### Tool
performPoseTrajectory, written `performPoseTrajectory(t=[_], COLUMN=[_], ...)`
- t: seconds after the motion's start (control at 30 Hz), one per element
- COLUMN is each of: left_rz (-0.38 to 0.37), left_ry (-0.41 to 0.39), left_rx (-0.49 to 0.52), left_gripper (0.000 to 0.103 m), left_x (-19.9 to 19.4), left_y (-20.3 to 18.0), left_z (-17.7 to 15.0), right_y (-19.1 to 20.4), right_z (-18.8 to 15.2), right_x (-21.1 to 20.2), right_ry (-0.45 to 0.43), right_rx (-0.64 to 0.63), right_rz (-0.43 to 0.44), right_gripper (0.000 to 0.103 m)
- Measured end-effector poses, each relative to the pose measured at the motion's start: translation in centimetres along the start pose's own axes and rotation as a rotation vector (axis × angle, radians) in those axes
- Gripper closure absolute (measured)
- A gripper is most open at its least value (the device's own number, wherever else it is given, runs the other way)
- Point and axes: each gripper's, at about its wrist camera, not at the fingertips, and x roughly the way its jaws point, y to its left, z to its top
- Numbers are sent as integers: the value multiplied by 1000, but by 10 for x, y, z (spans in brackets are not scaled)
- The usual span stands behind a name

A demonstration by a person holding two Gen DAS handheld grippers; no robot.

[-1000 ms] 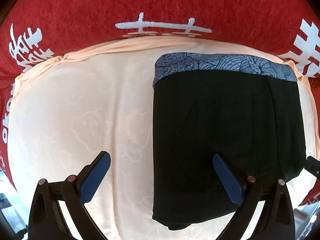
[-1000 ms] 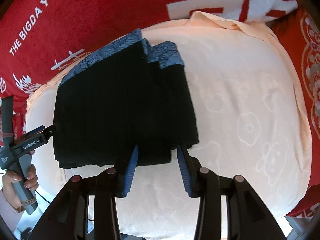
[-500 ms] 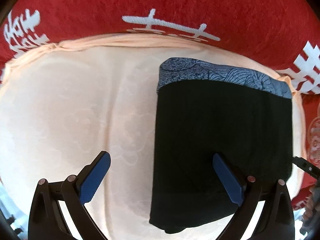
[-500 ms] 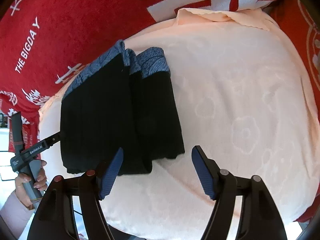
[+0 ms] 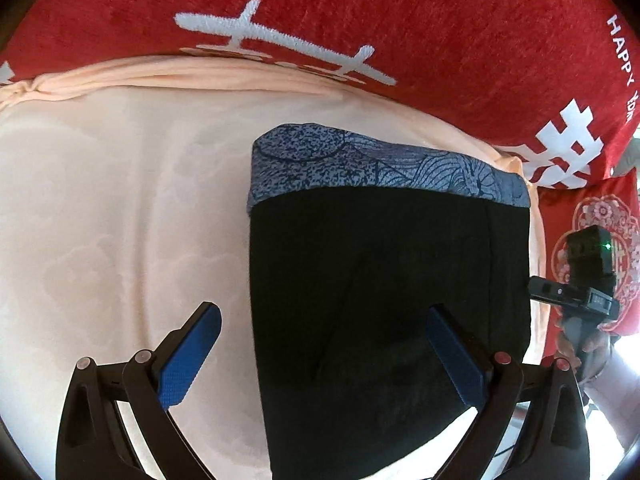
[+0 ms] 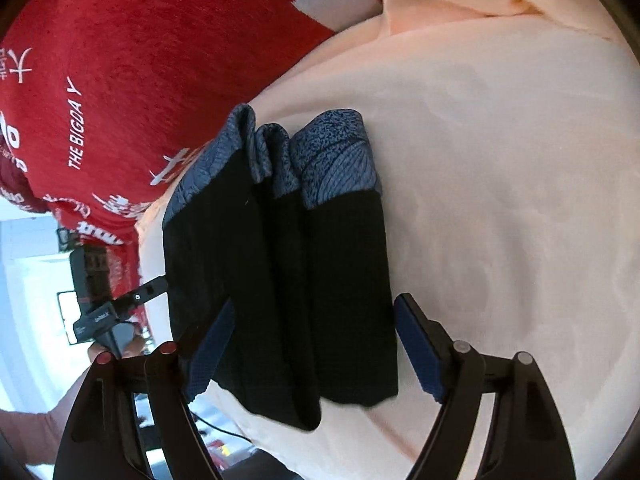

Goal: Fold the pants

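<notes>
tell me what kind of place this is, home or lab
Probably a home, likely a bed: folded black pants lie on a soft peach blanket spread over a red plush cover with white wedding-style characters. I cannot see enough beyond to be sure.

Pants [image 5: 384,300]: one pair, black, folded (three stacked layers show at the waistband in the right wrist view). Peach cloth [image 5: 112,200]: one. Red blanket [image 5: 400,28]: one. Grippers: two, left gripper [image 5: 324,356], right gripper [image 6: 316,356].

pants [image 5: 384,280] | black, blue patterned waistband | folded flat | peach cloth [image 5: 120,220]
</notes>
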Motion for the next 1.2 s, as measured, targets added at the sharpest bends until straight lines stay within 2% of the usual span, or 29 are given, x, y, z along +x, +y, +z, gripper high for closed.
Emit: performPoseTrajectory(t=[0.17, 0.27, 0.4, 0.5, 0.6, 0.67, 0.73, 0.77, 0.83, 0.9, 1.0, 1.2], left_rz=[-34, -42, -70, -60, -41, -14, 6, 15, 20, 17, 24, 53], left_ry=[3, 23, 32, 40, 23, -14, -40, -54, -70, -78, -94, -93], left_rx=[13, 20, -16, -11, -11, 7, 22, 22, 14, 0, -5, -2], left_gripper=[0, 0, 0, 0, 1, 8, 22, 25, 37, 43, 45, 46], left_x=[14, 26, 30, 31, 31, 27, 20, 15, 6, -2, -17, -49], left_y=[-8, -12, -10, -13, -18, -28, -35, -38, -42, -43, -50, -57], left_z=[5, 5, 5, 6, 7, 4, 0, -2, -4, -6, -14, -45], right_y=[2, 5, 3, 0, -9, -10, -7, -3, -1, 3, 9, 20], right_z=[15, 21, 24, 24, 27, 28, 26, 24, 21, 18, 13, -2], right_x=[15, 23, 30, 30, 27, 27, 24, 22, 18, 14, 4, -11], right_ry=[51, 75, 74, 70, 63, 61, 55, 50, 36, 19, -1, 16], right_rx=[-55, -95, -99, -102, -38, -7, -9, -26, -21, -13, -13, 0], right_rz=[50, 48, 83, 101, 123, 115, 70, 38, 37, 40, 51, 129], right_gripper=[18, 18, 17, 17, 16, 17, 28, 32, 48, 56, 63, 66])
